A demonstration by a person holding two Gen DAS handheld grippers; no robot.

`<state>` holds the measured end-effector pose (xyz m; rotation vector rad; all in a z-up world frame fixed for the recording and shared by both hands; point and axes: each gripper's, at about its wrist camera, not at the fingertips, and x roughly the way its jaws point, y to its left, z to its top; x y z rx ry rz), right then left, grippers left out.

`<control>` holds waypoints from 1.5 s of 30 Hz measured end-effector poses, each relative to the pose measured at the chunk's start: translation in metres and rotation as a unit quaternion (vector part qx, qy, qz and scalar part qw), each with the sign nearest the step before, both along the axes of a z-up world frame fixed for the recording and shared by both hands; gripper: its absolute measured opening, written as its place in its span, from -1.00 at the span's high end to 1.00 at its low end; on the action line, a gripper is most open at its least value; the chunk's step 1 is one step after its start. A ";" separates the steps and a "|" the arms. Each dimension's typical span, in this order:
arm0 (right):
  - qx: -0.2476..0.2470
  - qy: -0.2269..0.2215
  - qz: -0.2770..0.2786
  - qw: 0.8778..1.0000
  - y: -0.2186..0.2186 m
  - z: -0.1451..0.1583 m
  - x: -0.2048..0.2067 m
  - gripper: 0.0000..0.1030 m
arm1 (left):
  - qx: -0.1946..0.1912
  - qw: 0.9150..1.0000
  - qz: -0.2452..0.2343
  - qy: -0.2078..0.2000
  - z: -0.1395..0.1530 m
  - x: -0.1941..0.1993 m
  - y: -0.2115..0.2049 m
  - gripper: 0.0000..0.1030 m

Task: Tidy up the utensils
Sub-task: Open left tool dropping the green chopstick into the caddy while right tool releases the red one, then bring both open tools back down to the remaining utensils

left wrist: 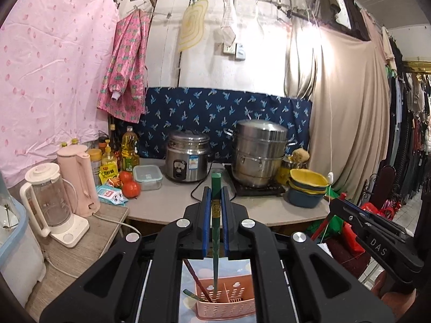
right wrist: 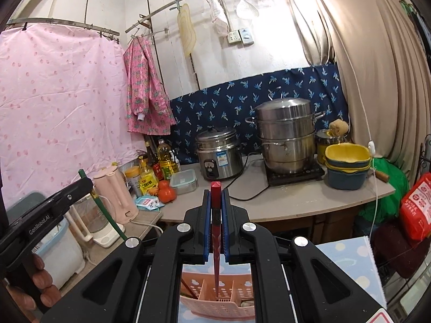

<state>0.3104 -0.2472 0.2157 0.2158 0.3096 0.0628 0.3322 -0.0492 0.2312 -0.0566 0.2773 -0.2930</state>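
My left gripper [left wrist: 215, 196] is shut on a green chopstick [left wrist: 215, 231], held upright with its tip over a pink slotted utensil basket [left wrist: 229, 306] below. Inside that basket a dark red chopstick [left wrist: 194, 277] leans at the left, and a green-handled utensil [left wrist: 191, 294] lies on its rim. My right gripper [right wrist: 215, 196] is shut on a red chopstick [right wrist: 216, 239], also upright, tip pointing down into a compartment of the basket [right wrist: 212, 306]. The left gripper with its green chopstick [right wrist: 103, 212] shows at the left of the right wrist view, held by a hand [right wrist: 35, 280].
The counter [left wrist: 167, 204] beyond carries a rice cooker [left wrist: 187, 158], a steel steamer pot [left wrist: 258, 153] on a hob, stacked yellow-and-blue bowls [left wrist: 308, 188], oil bottles, tomatoes [left wrist: 130, 187], a lidded box, a pink kettle [left wrist: 76, 177] and a blender [left wrist: 47, 196]. The basket rests on a dotted blue cloth [right wrist: 350, 263].
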 end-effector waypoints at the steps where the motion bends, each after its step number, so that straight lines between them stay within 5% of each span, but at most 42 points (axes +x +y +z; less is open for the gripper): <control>1: 0.000 0.005 0.001 1.000 0.001 -0.008 0.007 0.86 | 0.004 1.000 0.002 0.006 -0.007 0.005 -0.001 0.87; 10: -0.004 0.076 0.006 0.997 0.008 -0.078 0.040 0.86 | 0.022 0.997 0.012 0.073 -0.075 0.042 -0.005 0.86; 17: -0.009 0.106 0.006 0.994 0.004 -0.099 0.046 0.85 | 0.021 0.995 0.015 0.092 -0.095 0.045 -0.004 0.85; 18: -0.012 0.106 0.003 0.994 0.004 -0.100 0.044 0.77 | 0.021 0.996 0.020 0.089 -0.096 0.043 -0.004 0.79; 20: -0.015 0.101 -0.004 0.995 0.004 -0.099 0.040 0.42 | 0.018 0.996 0.027 0.085 -0.095 0.037 -0.004 0.21; 22: -0.012 0.093 -0.009 0.996 0.002 -0.097 0.032 0.22 | 0.012 0.996 0.037 0.078 -0.093 0.031 -0.001 -0.03; 35: -0.021 0.101 -0.001 0.995 0.008 -0.099 -0.030 0.22 | 0.021 0.995 0.031 0.091 -0.095 -0.020 0.009 -0.04; 45: -0.025 0.140 0.004 0.990 0.014 -0.134 -0.102 0.22 | 0.028 0.990 0.024 0.137 -0.138 -0.079 0.022 -0.04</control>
